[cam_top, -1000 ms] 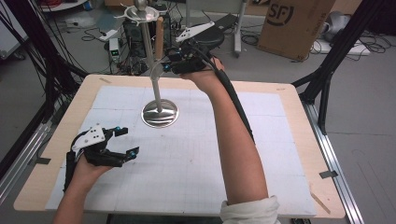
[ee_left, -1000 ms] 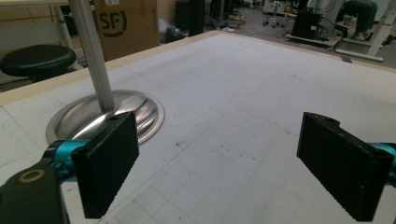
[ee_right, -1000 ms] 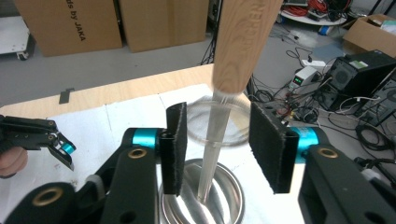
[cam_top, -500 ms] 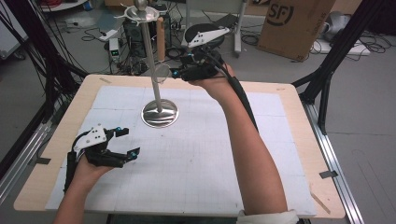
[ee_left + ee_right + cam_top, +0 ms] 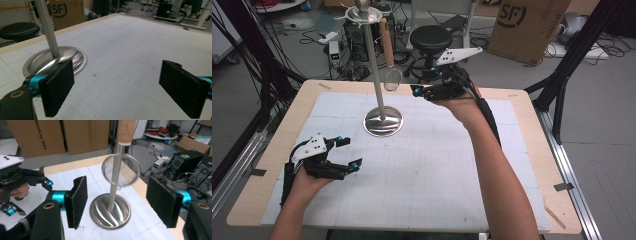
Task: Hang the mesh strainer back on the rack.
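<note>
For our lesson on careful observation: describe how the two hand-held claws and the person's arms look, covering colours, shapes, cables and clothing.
Both claws are black. The left claw and the right claw each carry a pale three-cornered plate on top and have small blue accents near the tips. Up close, the jaws are flat, textured black pads on teal mounts. A black cable runs along the right forearm. Both forearms are bare.

High view overhead; gripper views low, sharing stand (image 5: 382, 121).
</note>
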`<move>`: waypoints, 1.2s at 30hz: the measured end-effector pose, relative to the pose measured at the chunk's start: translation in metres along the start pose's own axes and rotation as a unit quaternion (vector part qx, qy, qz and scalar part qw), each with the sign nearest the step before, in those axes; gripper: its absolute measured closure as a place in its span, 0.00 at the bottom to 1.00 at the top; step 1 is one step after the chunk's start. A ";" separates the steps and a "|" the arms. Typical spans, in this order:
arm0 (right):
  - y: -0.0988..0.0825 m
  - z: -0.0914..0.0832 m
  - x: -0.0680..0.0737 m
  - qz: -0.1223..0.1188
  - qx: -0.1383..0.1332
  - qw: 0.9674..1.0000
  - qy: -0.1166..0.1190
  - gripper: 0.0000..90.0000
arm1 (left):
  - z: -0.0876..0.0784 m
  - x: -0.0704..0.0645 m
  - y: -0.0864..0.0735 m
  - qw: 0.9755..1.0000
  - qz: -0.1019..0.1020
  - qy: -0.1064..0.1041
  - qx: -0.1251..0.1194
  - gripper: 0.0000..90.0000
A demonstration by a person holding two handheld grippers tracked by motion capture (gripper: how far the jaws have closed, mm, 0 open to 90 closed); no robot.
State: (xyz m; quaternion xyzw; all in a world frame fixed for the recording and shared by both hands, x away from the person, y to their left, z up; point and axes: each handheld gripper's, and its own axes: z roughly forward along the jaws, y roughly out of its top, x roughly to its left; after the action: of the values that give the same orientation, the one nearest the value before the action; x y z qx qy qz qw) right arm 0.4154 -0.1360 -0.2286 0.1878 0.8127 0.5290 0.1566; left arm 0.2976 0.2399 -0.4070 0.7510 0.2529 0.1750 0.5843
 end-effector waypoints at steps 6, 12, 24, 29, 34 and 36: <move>-0.014 -0.013 0.002 0.002 -0.015 1.000 0.002 0.32 | 0.000 0.000 0.000 1.000 0.000 0.000 -0.001 0.15; -0.029 -0.027 0.005 0.008 -0.025 1.000 -0.001 0.30 | 0.000 0.000 0.000 1.000 0.001 0.000 0.001 0.15; -0.075 -0.052 0.006 0.035 -0.040 0.998 -0.013 0.27 | 0.001 -0.001 -0.001 1.000 0.003 -0.001 0.005 0.15; -0.101 -0.061 0.008 0.054 -0.051 0.997 -0.013 0.26 | 0.001 -0.001 -0.001 1.000 0.003 0.000 0.006 0.15; -0.124 -0.068 0.012 0.066 -0.048 0.996 -0.023 0.25 | 0.002 -0.001 -0.002 1.000 0.003 0.000 0.007 0.15; -0.133 -0.070 0.013 0.066 -0.039 0.997 -0.031 0.25 | 0.002 -0.001 -0.002 1.000 0.004 0.000 0.009 0.15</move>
State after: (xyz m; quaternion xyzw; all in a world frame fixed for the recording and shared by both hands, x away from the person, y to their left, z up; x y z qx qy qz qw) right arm 0.3537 -0.2352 -0.3239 0.2512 0.7718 0.5635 0.1536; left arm 0.2977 0.2377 -0.4093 0.7573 0.2512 0.1747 0.5770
